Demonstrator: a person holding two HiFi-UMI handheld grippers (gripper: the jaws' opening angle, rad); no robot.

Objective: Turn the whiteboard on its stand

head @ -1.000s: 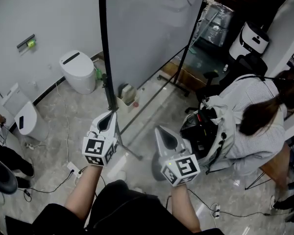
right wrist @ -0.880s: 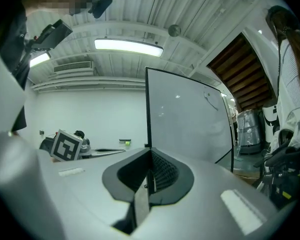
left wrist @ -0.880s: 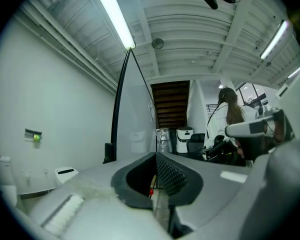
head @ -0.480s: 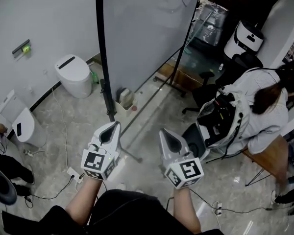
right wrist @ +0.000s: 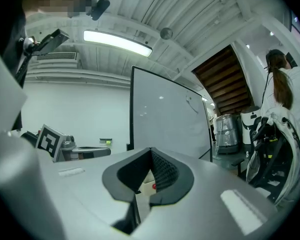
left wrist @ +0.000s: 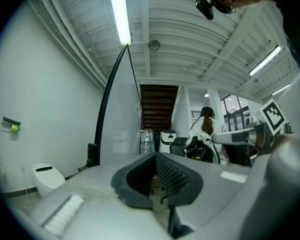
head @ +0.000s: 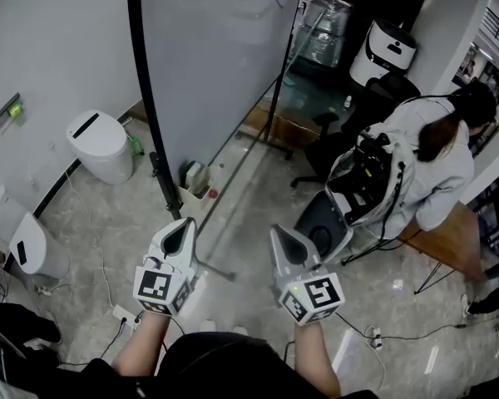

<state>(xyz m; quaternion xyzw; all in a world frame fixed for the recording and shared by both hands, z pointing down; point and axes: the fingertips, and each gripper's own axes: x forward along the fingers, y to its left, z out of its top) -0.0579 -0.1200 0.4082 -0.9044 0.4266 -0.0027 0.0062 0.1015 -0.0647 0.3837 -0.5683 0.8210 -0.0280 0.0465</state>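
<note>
Between the jaws of the left gripper (left wrist: pixel 155 158) nothing is held; the two grey jaws with black ribbed pads are pressed fully together. The right gripper (right wrist: pixel 151 153) matches it, its jaws closed and empty. From the head view, both grippers are held side by side at the bottom of the scene, each in a bare forearm, the left gripper (head: pixel 181 228) and the right gripper (head: pixel 283 239) pointing forward over a pale marbled floor (head: pixel 258 181).

Ahead of them, and well apart from both, stands the tall pale grey whiteboard (head: pixel 216 56), upright in its black tubular stand (head: pixel 143 90), close to a white wall (head: pixel 50 40). A small open box (head: pixel 196 181) sits at the stand's foot. A white toilet with a closed lid (head: pixel 98 144) is to the left. To the right, a person in a white jacket (head: pixel 437 169) sits facing away.
</note>
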